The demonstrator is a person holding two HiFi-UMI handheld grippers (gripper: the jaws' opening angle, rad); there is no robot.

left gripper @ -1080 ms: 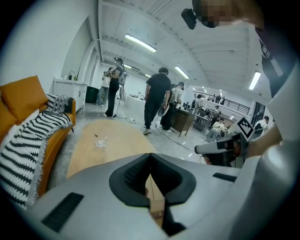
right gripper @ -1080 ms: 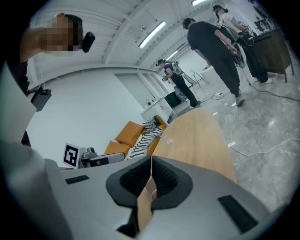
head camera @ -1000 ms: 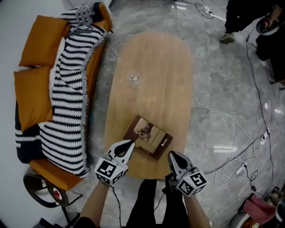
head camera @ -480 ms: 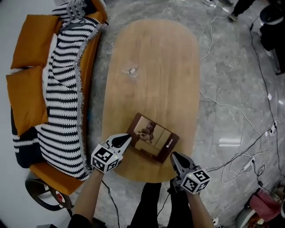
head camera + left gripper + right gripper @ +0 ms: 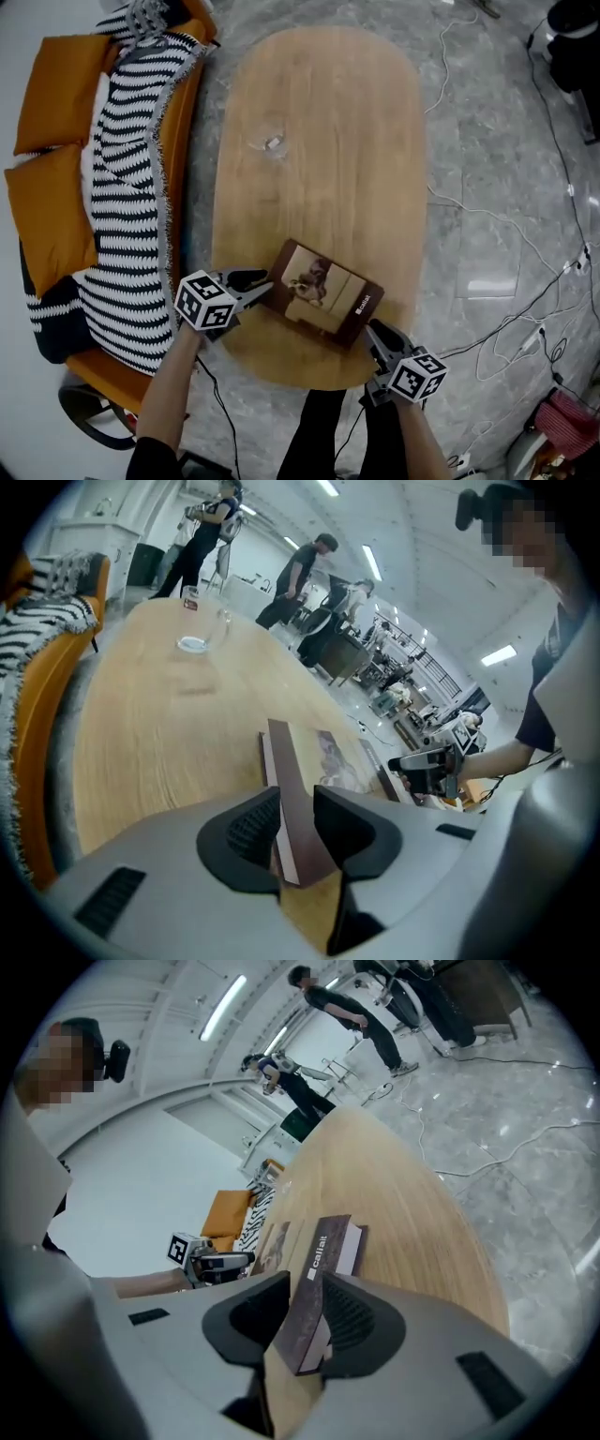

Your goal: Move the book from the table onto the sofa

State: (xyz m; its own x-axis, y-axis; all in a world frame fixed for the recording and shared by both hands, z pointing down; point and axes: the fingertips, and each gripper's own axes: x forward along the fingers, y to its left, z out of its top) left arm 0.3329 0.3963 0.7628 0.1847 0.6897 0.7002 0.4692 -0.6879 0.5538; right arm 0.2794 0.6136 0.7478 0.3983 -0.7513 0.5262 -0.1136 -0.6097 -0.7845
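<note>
Versus a second ago: both grippers are down at table level, and their jaws, pinched then, have just been opening.

The left gripper straddles the left corner of the book, jaws apart and not clamped. The right gripper does the same at the spine corner.

The book lies flat at the near end of the table.

- **Left:** sofa with a striped blanket, a strip of floor between it and the table.
- **Mid-table:** a small glass, well apart from the book.
- **Right:** cables on the floor.

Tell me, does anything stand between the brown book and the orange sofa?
Nothing visible does: between the brown book and the orange sofa lie only the oval wooden table and grey marble floor.
</note>
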